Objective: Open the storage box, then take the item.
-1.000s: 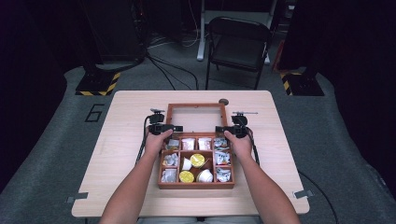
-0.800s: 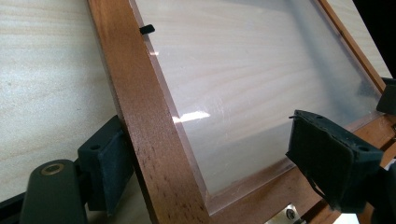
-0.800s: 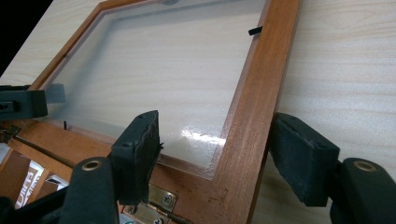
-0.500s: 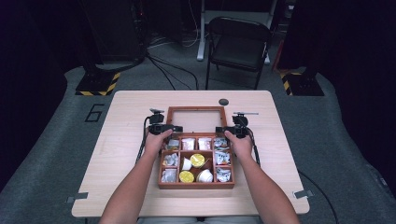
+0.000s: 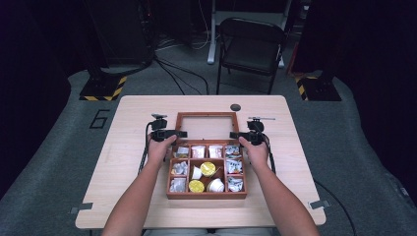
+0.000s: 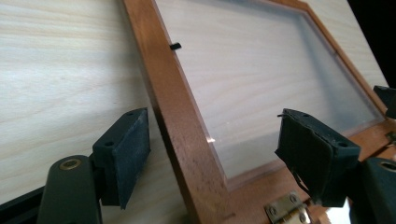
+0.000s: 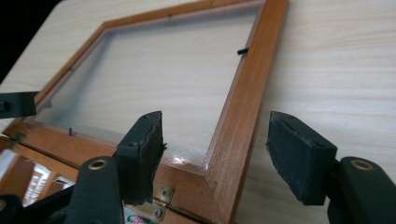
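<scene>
The lid [image 5: 207, 126] of the wooden box [image 5: 206, 194] lies flat on the table, swung back from the box's far edge on small brass hinges [image 6: 285, 212]. It is a rectangular frame of reddish-brown, grainy wood around a clear glazed pane, through which the pale table shows.

The left gripper [image 6: 212, 156] straddles the lid's left rail near the hinge. Its black, blocky rubber pads stand apart on either side of the wood; the jaws have just been closing, but gaps remain and nothing is gripped. The right gripper [image 7: 224, 156] straddles the lid's right rail the same way, one pad over the pane and the other over bare table. Its jaws have also just been closing a little, with the pads clear of the wood.

Nearer the person than the lid, the box is divided into square compartments holding crinkled packets and small round cups with yellow or white tops. The table [image 5: 123, 147] is light, smooth wood-grain laminate. A small dark round object [image 5: 235, 107] sits just beyond the lid.
</scene>
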`<state>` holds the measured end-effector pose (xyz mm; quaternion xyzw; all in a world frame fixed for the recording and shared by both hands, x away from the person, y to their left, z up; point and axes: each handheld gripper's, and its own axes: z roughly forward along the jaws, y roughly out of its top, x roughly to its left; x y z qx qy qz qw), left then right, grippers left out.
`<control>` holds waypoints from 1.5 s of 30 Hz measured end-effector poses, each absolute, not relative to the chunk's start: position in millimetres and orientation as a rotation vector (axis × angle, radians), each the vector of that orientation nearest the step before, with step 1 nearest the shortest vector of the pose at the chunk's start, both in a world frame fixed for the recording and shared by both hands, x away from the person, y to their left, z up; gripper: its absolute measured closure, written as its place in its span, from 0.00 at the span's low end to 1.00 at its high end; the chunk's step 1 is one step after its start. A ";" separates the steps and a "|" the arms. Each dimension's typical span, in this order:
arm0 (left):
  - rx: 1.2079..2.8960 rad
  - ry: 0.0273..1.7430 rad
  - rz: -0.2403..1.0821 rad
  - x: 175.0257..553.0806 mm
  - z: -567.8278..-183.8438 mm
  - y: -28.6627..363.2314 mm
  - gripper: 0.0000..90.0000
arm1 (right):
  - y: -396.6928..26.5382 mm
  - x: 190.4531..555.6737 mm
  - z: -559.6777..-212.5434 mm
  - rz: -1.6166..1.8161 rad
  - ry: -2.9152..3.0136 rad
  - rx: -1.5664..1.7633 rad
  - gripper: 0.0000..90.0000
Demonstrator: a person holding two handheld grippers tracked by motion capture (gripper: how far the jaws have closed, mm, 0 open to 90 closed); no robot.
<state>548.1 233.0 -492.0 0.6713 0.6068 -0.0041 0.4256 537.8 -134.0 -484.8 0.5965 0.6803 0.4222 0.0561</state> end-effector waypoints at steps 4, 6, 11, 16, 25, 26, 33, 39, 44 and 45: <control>1.657 1.491 0.014 536.5 -477.1 238.2 0.30 | -135.0 523.7 -467.3 1.315 2.073 1.694 0.41; 1.644 1.462 0.018 530.2 -471.4 239.6 0.30 | -131.1 515.4 -460.4 1.326 2.090 1.607 0.42; 1.680 1.434 0.072 512.6 -459.8 244.4 0.33 | -112.4 483.5 -443.7 1.317 2.193 1.411 0.43; 1.675 1.402 0.098 494.0 -449.3 251.2 0.34 | -95.7 451.9 -435.6 1.310 2.317 1.251 0.45; 1.711 1.327 0.125 470.6 -443.5 252.6 0.33 | -69.5 429.8 -449.2 1.253 2.463 1.115 0.45; 1.718 1.332 0.134 468.8 -443.1 250.8 0.33 | -66.6 429.0 -451.0 1.245 2.473 1.108 0.45; 1.708 1.331 0.141 463.0 -446.7 253.7 0.33 | -54.1 424.4 -462.9 1.217 2.531 1.094 0.44; 1.696 1.350 0.120 457.4 -450.3 256.5 0.33 | -49.7 422.5 -471.9 1.175 2.560 1.060 0.43; 1.719 1.328 0.146 452.8 -448.3 258.0 0.33 | -44.6 421.3 -474.3 1.137 2.581 1.064 0.44; 1.724 1.321 0.151 452.1 -448.4 258.5 0.33 | -43.8 421.5 -474.9 1.133 2.584 1.064 0.43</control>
